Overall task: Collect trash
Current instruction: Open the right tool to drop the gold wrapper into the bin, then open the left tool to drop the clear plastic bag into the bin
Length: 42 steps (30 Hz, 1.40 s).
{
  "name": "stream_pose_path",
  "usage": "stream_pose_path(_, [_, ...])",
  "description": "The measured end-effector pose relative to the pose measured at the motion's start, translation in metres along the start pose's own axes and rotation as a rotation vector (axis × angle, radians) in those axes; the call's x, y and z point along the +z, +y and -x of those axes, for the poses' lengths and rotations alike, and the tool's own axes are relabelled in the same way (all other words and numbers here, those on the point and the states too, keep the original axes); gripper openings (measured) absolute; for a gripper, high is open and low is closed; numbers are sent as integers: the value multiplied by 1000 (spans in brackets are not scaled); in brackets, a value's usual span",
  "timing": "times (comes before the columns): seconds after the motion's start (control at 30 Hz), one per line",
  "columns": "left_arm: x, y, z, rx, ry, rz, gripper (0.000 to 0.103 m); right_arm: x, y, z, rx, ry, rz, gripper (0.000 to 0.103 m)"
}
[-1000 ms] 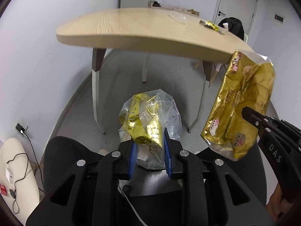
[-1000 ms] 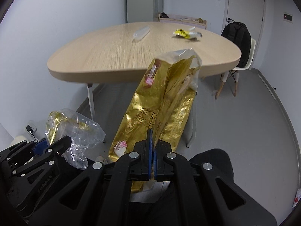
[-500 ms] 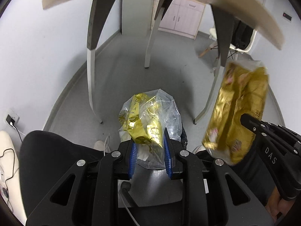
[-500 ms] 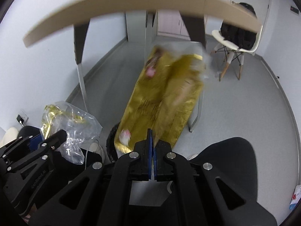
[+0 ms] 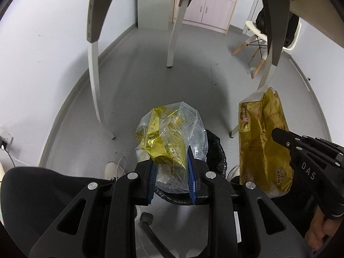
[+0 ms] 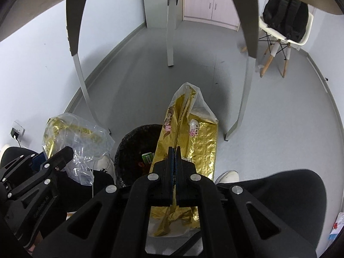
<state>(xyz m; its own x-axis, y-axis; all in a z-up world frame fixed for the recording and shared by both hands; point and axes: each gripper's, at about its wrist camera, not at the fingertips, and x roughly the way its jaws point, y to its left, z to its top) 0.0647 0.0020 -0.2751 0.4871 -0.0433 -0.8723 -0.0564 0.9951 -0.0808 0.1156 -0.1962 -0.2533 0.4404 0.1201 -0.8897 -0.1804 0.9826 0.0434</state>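
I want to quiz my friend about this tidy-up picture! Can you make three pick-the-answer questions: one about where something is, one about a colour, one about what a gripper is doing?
1. Where is the black-lined bin?
A. On the table
B. On the floor below the grippers
C. On the white chair

2. What colour is the big flat wrapper?
A. Gold
B. Blue
C. Red

3. What is the left gripper doing?
A. Hanging open and empty
B. Pinching the clear plastic bag
C. Holding a cup

Answers:
1 B, the bin stands on the grey floor between the person's shoes, under the held trash.
2 A, its foil is shiny gold, pinched in the right gripper.
3 B, its blue pads press both sides of the clear bag stuffed with gold wrappers.
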Motion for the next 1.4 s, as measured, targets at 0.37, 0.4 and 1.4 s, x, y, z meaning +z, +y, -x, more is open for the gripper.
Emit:
stream_pose_path(0.37, [14,17,-54,19,66,34,25,20,7,-51,2,64,24,0])
stream_pose_path(0.4, [14,18,-55,19,69,37,25,22,9,-55,4,71,25,0])
stream_pose_path(1.4, [20,-18,-83,-25,132,-29,25,23,-32,-59,-84,-10,-43,95])
